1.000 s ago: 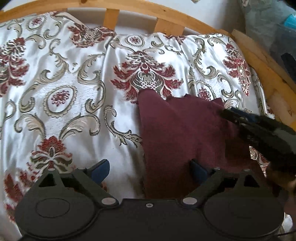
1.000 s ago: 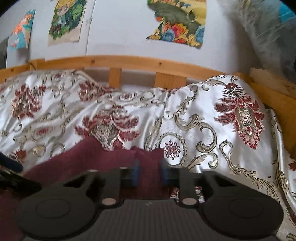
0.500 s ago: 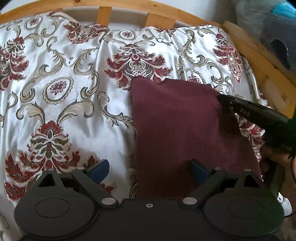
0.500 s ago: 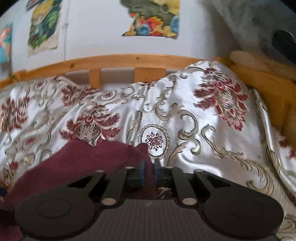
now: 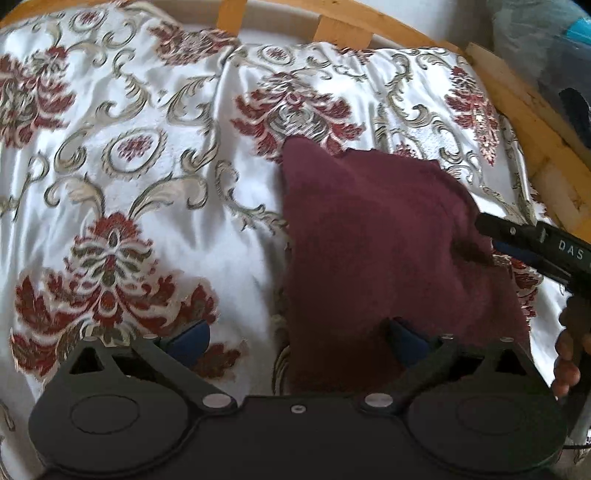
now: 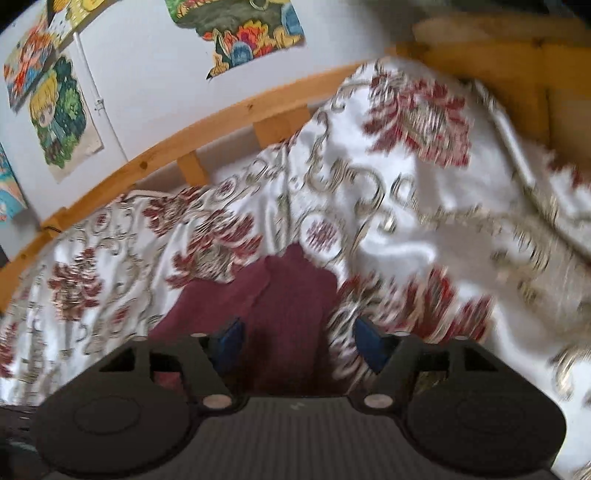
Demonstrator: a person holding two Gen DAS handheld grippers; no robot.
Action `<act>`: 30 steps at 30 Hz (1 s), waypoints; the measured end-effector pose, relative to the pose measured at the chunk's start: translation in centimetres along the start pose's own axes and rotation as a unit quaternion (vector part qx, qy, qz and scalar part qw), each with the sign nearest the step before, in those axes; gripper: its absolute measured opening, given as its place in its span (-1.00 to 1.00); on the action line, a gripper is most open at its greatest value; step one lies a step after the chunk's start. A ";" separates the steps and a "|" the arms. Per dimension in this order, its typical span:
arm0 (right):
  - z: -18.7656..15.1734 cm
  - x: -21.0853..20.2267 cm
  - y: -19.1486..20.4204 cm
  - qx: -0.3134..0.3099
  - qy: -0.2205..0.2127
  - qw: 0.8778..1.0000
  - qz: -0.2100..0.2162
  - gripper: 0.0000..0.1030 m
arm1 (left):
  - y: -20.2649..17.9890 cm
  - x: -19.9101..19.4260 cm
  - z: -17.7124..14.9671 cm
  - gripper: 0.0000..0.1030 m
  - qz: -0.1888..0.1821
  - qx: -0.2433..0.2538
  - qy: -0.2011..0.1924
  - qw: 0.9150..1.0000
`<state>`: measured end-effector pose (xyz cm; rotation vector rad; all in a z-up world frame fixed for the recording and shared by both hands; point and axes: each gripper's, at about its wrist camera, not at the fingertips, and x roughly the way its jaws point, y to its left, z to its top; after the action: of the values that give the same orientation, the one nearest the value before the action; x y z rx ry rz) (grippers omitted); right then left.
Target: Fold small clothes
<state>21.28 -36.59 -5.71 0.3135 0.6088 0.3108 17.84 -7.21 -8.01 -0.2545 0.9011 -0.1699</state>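
The cloth (image 5: pixel 388 240) lies folded near the bed's (image 5: pixel 147 221) right edge. Right gripper (image 6: pixel 299 343) is opening, letting it go; left gripper (image 5: pixel 295 336) gapes empty. Next, probably, grip an edge for another fold.

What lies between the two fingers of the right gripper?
The maroon cloth lies between the opening fingers of the right gripper, unpinched; the right wrist view shows it.

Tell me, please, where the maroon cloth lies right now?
In the left wrist view the maroon cloth lies flat on the floral bedspread, right of centre, its far edge towards the wooden bed rail.
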 end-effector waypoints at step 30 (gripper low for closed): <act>-0.4 1.5 -1.2 0.035 0.015 0.998 0.045 0.53 | 0.3 -2.7 -1.0 0.98 -0.064 -0.025 -0.053 0.996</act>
<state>22.42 -36.99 -7.24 0.4042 0.6370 0.3816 15.43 -6.43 -6.67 -0.3645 0.7843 -0.2503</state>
